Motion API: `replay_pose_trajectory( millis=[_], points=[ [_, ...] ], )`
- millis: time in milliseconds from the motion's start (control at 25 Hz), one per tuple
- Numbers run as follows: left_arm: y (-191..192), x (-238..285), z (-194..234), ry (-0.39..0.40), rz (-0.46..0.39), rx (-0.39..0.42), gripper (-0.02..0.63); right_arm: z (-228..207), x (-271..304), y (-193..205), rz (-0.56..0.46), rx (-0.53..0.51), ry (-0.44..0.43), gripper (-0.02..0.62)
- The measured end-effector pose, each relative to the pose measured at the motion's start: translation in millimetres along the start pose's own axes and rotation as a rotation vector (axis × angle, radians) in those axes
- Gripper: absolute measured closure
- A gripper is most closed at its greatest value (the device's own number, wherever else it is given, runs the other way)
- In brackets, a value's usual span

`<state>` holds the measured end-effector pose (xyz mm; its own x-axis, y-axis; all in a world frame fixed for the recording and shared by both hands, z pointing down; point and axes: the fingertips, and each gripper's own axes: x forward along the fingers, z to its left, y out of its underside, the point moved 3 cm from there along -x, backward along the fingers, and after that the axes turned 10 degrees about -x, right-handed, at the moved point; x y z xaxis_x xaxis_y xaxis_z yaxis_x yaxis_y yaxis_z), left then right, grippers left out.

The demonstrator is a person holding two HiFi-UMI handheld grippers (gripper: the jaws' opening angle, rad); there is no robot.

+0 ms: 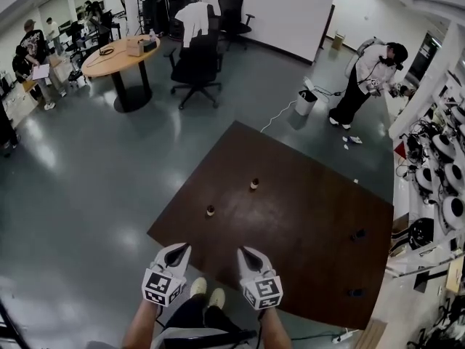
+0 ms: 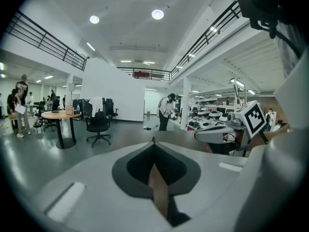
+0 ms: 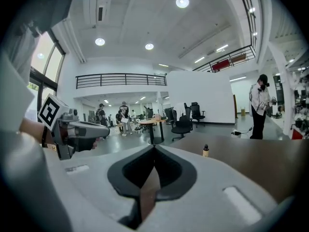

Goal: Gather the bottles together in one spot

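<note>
The left tongs [image 1: 183, 248] and the right tongs [image 1: 245, 252] hang side by side at the near edge of the brown table [image 1: 305, 217], each with its jaws pressed together and nothing between them. One small bottle [image 1: 210, 210] stands upright a little ahead of the tips, between the two tongs. A second bottle [image 1: 254, 184] stands farther ahead, in front of the right tongs and well apart from the first.

I hold the left gripper [image 1: 182, 249] and the right gripper [image 1: 245, 253] side by side, a gap between them, both pointing forward and slightly down. Each pair of jaws is pressed together, gripping nothing.
</note>
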<state>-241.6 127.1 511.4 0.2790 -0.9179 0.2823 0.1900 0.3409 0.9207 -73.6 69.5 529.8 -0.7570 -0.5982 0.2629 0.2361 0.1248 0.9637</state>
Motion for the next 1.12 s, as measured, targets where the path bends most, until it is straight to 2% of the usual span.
replay_pose_trajectory(
  millis=[400, 840, 1120],
  points=[
    [17, 40, 39, 0.018, 0.044, -0.021, 0.604, -13, 55, 21, 0.048, -0.007, 0.017, 0.594],
    [59, 67, 67, 0.035, 0.134, -0.082, 0.606, -2, 100, 65, 0.145, 0.009, -0.034, 0.594],
    [79, 78, 80, 0.031, 0.166, -0.078, 0.606, -3, 117, 87, 0.195, 0.001, -0.058, 0.594]
  ],
)
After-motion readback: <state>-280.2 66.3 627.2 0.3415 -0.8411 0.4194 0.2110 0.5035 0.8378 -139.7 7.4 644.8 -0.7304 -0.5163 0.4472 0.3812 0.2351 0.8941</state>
